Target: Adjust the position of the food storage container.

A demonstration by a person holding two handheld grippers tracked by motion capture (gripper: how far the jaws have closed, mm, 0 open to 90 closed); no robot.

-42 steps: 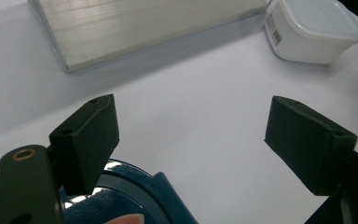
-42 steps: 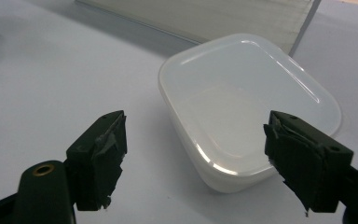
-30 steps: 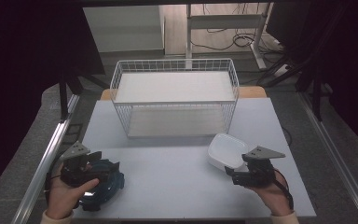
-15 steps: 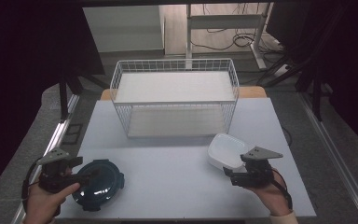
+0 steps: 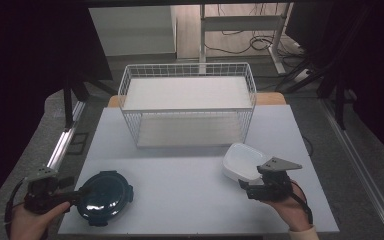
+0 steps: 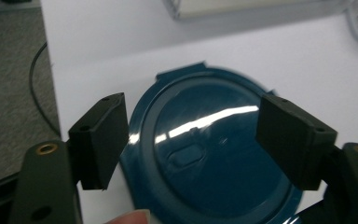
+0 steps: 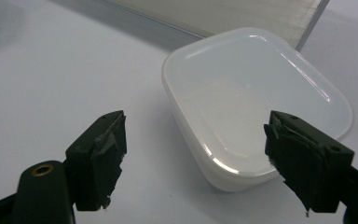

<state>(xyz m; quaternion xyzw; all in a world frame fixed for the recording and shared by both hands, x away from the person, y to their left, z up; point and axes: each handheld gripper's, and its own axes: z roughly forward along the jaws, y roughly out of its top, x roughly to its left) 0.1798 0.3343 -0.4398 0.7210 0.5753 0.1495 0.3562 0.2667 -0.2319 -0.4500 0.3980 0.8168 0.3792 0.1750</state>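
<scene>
Inventory: dark blue round lid (image 5: 103, 196) flat on tabletop (image 5: 190, 200) at near left, left hand-held gripper (image 5: 72, 194) at its left edge, jaws wide and just closing a little astride the rim without touching, apparently lined up for an edge pickup. White square container (image 5: 242, 161) at near right, open side up, right hand-held gripper (image 5: 246, 186) just near of it, jaws wide and empty, seemingly waiting; wire basket (image 5: 187, 107) far centre.

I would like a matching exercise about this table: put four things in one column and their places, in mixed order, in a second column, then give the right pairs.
Things:
1. round dark blue lid
2. white square plastic container
3. white wire basket
4. left gripper

Places:
A. far middle of the table
B. near right, before the right gripper
C. near left, flat on the table
D. at the table's near left edge, jaws apart

Pairs: 1-C, 2-B, 3-A, 4-D
</scene>
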